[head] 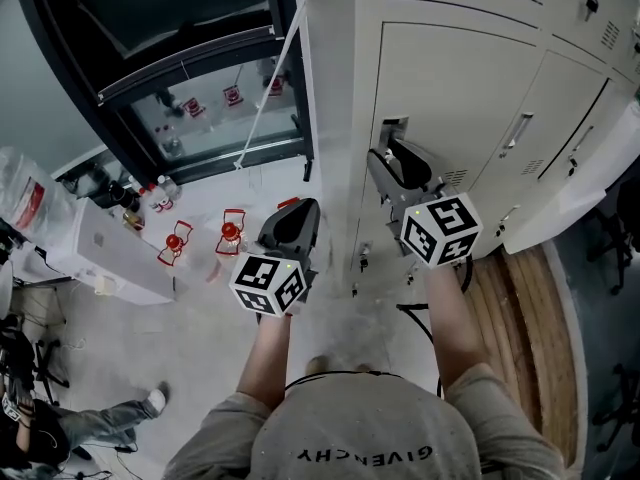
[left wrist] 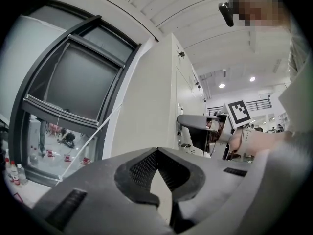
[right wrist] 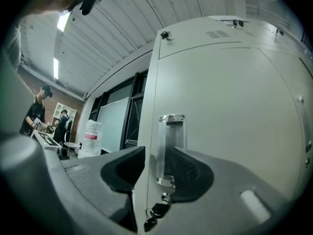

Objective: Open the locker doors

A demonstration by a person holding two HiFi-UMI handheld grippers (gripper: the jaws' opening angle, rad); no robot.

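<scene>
My right gripper (right wrist: pixel 156 163) sits spread around the handle (right wrist: pixel 171 148) of the near left locker door (right wrist: pixel 230 111), which looks shut or barely cracked, my left gripper (left wrist: pixel 155 153) pressed together on nothing off left, so opening lies ahead.

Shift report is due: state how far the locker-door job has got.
Done: nothing certain; the door ahead looks closed, keys hanging in its lock. In hand: the right gripper stands open with the door's handle between its jaws, not clamped; the left gripper is shut and empty beside the locker. Left: grip, pull this door, then the neighbouring doors.
</scene>
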